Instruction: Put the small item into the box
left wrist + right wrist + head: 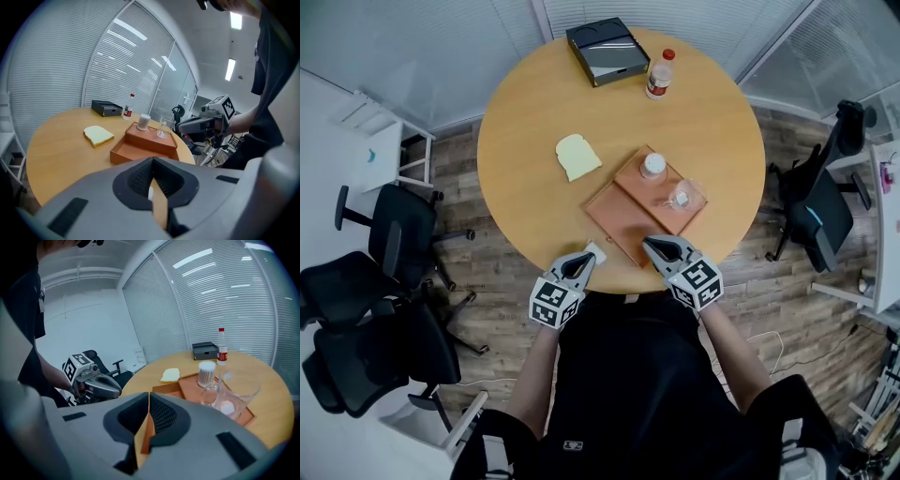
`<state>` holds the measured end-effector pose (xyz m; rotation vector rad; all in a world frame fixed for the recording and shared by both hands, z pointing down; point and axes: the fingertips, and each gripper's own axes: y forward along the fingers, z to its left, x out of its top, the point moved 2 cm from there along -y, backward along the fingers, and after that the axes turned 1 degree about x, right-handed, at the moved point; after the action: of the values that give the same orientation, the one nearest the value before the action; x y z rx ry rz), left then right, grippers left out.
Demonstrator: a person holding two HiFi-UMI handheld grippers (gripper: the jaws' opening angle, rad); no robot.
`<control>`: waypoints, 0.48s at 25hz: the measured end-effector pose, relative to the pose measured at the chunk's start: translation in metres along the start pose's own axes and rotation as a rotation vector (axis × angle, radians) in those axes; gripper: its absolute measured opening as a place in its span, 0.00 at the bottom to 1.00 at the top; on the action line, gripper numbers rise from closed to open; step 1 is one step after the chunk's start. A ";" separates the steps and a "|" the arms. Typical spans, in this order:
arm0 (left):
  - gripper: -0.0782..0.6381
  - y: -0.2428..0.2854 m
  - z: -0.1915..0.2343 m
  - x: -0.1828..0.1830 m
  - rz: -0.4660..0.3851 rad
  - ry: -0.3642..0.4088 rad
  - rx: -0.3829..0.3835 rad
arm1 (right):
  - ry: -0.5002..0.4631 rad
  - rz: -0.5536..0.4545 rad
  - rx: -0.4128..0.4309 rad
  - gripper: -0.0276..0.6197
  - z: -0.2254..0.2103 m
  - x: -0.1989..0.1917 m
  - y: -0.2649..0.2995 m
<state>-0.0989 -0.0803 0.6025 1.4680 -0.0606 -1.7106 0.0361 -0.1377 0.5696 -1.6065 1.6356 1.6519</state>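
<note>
Hovering at the near rim of the round wooden table (534, 122), both claws closed. Left gripper (586, 261): jaws pressed together, nothing clearly clamped. Right gripper (652, 246): jaws also together, empty.

Likely task item: small flat white piece (595, 250) at the table's near edge, right at the left gripper's tip. Touching or just apart, I cannot tell. It shows as a white sliver in the slit of the left gripper view. The shallow orange-brown open box (619, 220) lies near it, further in on the table.

A second white lump sits inside the tipped clear glass cup (684, 195) on that box, so which one is meant is not certain.

Handling, judged: the piece looks thin and very light, probably stiff enough to pinch, and apt to skid on smooth wood. Open the jaws first, then take it across its two opposite edges with a gentle squeeze. Any sideways nudge could push it off the rim.
</note>
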 end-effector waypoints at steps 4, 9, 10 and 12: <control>0.12 0.007 0.004 -0.013 0.031 0.005 -0.003 | 0.004 0.017 0.004 0.05 0.004 -0.007 0.003; 0.12 0.014 0.008 -0.021 0.045 -0.012 -0.014 | 0.015 0.029 -0.005 0.05 0.006 -0.013 0.001; 0.14 0.016 0.009 -0.023 0.048 -0.016 -0.015 | 0.015 0.033 -0.005 0.05 0.007 -0.014 0.001; 0.19 0.020 0.011 -0.027 0.056 -0.019 -0.013 | 0.012 0.041 -0.006 0.05 0.009 -0.018 0.000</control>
<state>-0.0988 -0.0814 0.6375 1.4278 -0.1000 -1.6768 0.0378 -0.1221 0.5814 -1.5989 1.6821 1.6715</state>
